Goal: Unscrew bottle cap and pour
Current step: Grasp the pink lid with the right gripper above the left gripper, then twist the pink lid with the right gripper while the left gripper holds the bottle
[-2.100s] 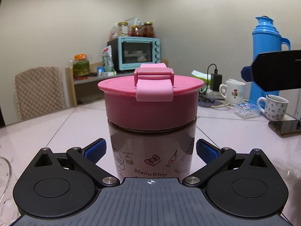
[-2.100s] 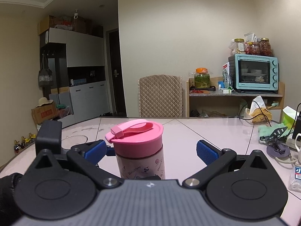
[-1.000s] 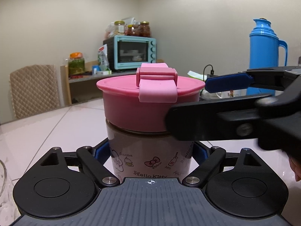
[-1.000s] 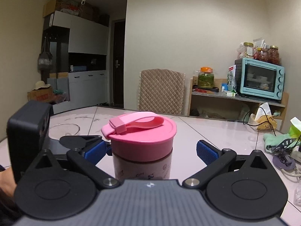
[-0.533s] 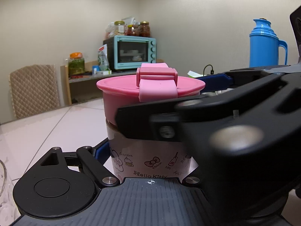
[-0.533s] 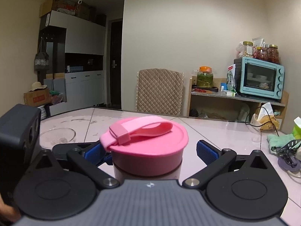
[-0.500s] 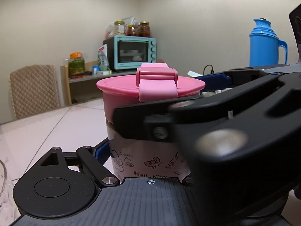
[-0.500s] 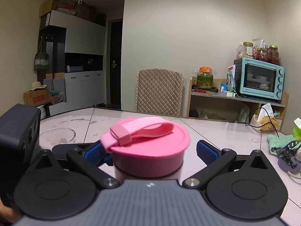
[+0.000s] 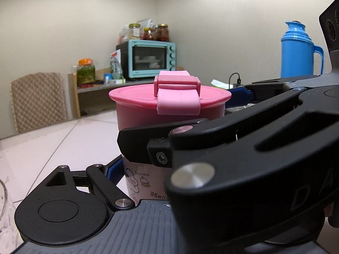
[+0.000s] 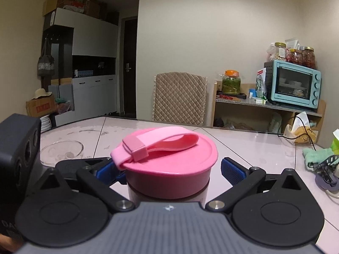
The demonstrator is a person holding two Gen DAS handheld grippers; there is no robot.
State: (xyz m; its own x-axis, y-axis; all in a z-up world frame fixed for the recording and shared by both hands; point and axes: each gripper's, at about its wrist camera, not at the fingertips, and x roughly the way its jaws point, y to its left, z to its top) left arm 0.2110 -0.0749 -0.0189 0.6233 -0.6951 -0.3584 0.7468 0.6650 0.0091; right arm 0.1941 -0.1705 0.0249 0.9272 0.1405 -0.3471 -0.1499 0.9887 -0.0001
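Note:
A bottle [image 9: 137, 180] with cartoon print and a wide pink cap [image 9: 148, 110] stands upright on the pale table [image 9: 63, 148]. My left gripper [image 9: 167, 169] is shut on the bottle's body below the cap; its left blue pad presses the side, and the right pad is hidden. My right gripper [image 10: 169, 170] comes in from the right at cap height. Its jaws are closing with the pink cap [image 10: 173, 169] between them. The blue pads [image 10: 231, 170] stand just off the cap's rim. The cap's strap [image 10: 156, 141] lies folded across its top.
A glass bowl [image 10: 61, 152] sits on the table to the left of the bottle. A blue thermos [image 9: 296, 50] stands at the far right. A quilted chair [image 10: 180, 97], a shelf with a teal oven [image 10: 292, 84], and a green cloth [image 10: 313, 154] lie beyond.
My left gripper closed on the bottle's body and has stayed still since. My right gripper moved in around the cap, and its jaws have narrowed slightly.

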